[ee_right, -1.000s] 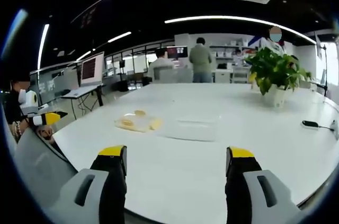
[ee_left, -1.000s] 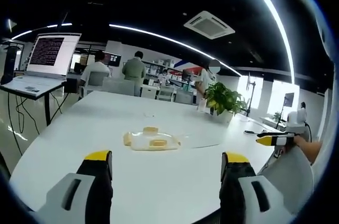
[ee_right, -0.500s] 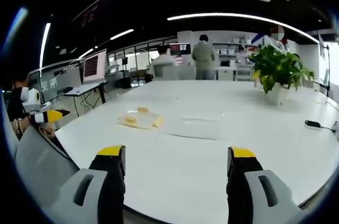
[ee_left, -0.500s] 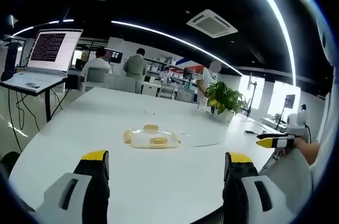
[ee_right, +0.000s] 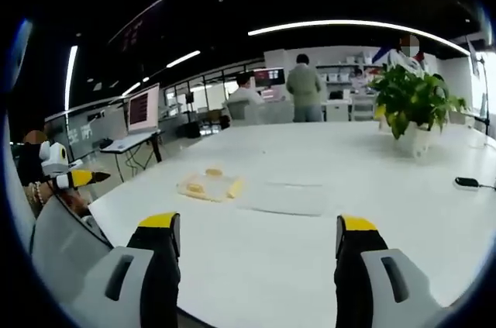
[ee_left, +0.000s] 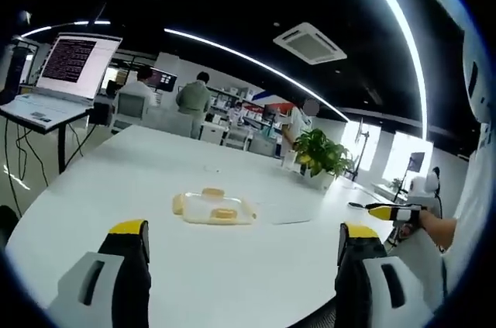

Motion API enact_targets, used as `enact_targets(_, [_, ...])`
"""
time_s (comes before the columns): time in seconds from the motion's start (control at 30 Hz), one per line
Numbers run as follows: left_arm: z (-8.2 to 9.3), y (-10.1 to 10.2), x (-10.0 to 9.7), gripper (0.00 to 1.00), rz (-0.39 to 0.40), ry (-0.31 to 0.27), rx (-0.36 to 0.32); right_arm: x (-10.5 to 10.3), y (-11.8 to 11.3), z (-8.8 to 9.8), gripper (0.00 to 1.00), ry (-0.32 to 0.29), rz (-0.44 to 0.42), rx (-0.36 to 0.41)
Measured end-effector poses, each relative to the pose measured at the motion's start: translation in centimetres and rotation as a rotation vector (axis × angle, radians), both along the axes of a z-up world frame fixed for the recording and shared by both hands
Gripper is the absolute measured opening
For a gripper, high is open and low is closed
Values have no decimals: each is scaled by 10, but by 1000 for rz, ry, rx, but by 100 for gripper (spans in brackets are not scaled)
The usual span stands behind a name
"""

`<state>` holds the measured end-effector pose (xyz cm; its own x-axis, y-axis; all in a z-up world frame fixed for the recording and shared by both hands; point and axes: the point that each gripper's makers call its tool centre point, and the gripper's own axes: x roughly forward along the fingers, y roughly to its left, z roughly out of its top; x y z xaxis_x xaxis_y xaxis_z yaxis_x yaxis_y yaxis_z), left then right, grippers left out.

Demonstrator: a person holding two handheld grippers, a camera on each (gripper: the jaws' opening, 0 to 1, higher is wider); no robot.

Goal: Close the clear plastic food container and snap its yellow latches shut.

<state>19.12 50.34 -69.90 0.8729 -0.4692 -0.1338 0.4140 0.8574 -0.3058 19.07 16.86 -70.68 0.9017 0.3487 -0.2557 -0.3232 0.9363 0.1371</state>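
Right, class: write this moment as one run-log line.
left gripper: open, above table edge | right gripper: open | container: on table, yellow latches unsnapped, untouched | lid: lying beside container

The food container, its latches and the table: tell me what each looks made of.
Food container: clear plastic, it seems, since the white top shows through it. Latches: opaque yellow, probably plastic; too small to judge the finish. Table: smooth white top with a soft sheen, perhaps laminate; the material itself is uncertain.
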Motion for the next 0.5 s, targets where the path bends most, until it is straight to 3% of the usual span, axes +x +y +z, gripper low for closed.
enact_targets(0.13, [5, 4, 9, 99, -3, -14, 8, 11, -3, 10, 82, -27, -4, 0])
enact_targets(0.27, [7, 7, 21, 99, -4, -4, -3, 21, -5, 11, 85, -13, -2, -11])
enact_targets(0.4, [3, 8, 34, 99, -10, 1, 35, 30, -2, 12, 85, -12, 17, -23])
enact_targets(0.43, [3, 7, 36, 99, -16, -4, 31, 32, -1, 12, 85, -10, 22, -27])
enact_targets(0.5, [3, 0, 40, 99, -47, 15, -42, 37, 0, 11, 84, -5, 32, -35])
